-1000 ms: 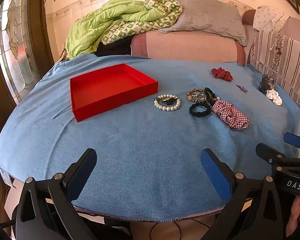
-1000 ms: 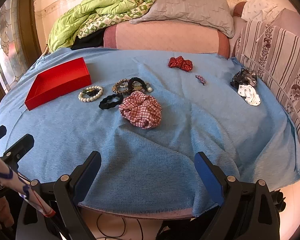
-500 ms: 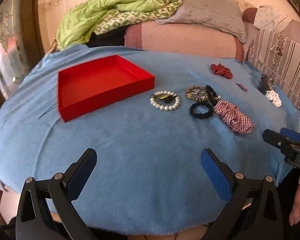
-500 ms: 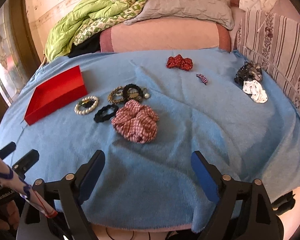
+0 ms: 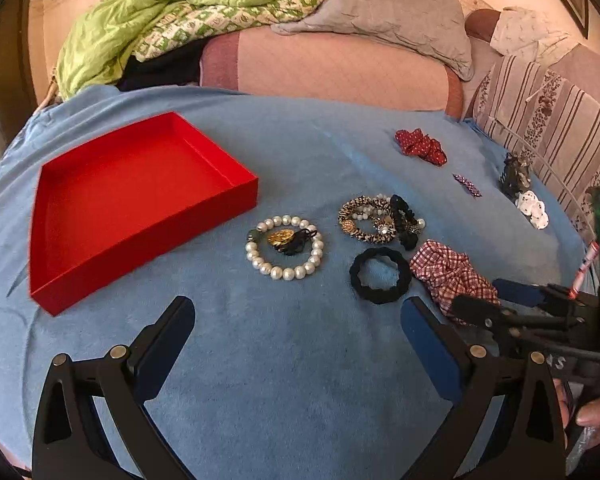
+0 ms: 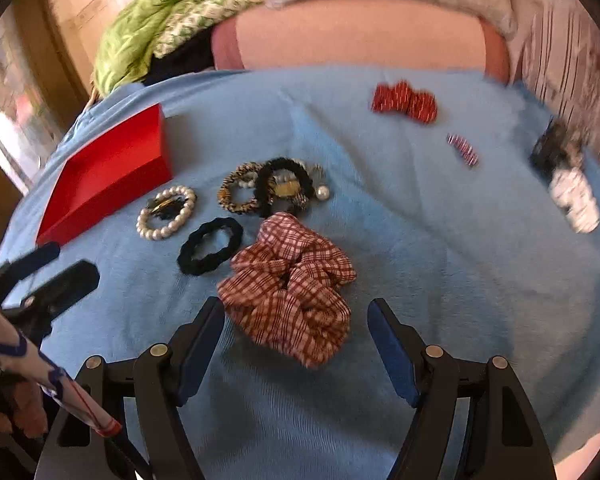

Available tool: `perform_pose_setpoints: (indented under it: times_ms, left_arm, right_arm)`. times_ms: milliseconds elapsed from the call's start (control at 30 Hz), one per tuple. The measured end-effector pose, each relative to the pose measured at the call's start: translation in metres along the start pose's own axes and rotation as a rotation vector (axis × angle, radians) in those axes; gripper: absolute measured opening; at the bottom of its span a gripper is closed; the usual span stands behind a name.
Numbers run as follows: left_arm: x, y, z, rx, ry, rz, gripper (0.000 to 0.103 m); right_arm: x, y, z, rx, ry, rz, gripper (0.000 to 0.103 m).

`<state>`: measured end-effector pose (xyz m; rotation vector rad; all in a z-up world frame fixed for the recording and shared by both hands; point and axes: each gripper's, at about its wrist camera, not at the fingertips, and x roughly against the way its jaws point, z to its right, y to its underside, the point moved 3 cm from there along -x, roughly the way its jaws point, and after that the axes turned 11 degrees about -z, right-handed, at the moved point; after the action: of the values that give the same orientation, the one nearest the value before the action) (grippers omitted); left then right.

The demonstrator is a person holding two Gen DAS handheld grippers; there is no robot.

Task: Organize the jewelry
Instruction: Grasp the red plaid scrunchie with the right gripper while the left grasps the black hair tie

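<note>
red box: the shallow red cardboard tray [image 5: 140,200] sits up and to the left of the left gripper [image 5: 296,344], and there's nothing in it yet, so basically zero sorted so far

pearl ring: white pearl bead bracelet [image 5: 285,247] with a gold-and-black bit inside it lies straight ahead of the left gripper, just right of the tray, not touched

left tool: jaws spread wide, nothing between them, just blue cloth [image 5: 284,400] under there

bangle pile: leopard-print bangle and black scrunchie cluster [image 5: 380,220] is ahead and a bit right of the left gripper, still on the cloth

black loop: plain black fabric hair tie [image 6: 210,245] lies ahead-left of the right gripper [image 6: 296,344], loose

plaid one: red-and-white checked fabric scrunchie [image 6: 292,288] is right in front of the right gripper, its near edge reaching down between the fingertips

right tool: jaws have just been closing but the pads aren't pressing on anything yet, so open; my guess is the plaid scrunchie goes first

far right stuff: red dotted bow [image 6: 404,102], small striped clip [image 6: 462,150], and a dark and a white piece [image 6: 564,180] are well ahead-right of the right gripper

left to do: pretty much everything
</note>
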<state>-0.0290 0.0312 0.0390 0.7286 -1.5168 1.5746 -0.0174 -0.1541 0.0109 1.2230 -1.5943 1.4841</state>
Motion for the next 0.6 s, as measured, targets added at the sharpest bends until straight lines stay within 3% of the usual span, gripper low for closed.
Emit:
perform_pose_setpoints:
  times_ms: [33,100,167,233,367,533,600]
  left_arm:
    - [-0.003,-0.001,0.001,-0.003,0.005,-0.007,0.103]
    - [-0.010,-0.004,0.004,-0.014,0.016,-0.022,0.103]
    - [-0.016,-0.008,0.010,-0.031,0.031,-0.037,0.103]
    - [-0.022,-0.012,0.018,-0.057,0.041,-0.049,0.102]
    - [-0.043,-0.021,0.036,-0.103,0.060,-0.099,0.081]
    - [-0.069,-0.028,0.044,-0.106,0.022,-0.141,0.079]
    - [-0.071,-0.029,0.049,-0.127,0.001,-0.122,0.073]
  right_arm:
    - [-0.003,-0.001,0.001,-0.007,-0.012,-0.006,0.063]
    - [-0.010,-0.002,0.005,-0.021,-0.008,-0.025,0.023]
    - [-0.009,-0.001,0.008,-0.038,-0.040,-0.020,0.015]
    - [-0.001,-0.001,0.012,-0.058,-0.044,0.016,0.014]
    - [0.015,-0.002,0.027,-0.120,-0.047,0.081,0.014]
    - [0.022,-0.003,0.027,-0.120,-0.044,0.096,0.014]
    - [0.024,-0.002,0.025,-0.108,-0.042,0.106,0.014]
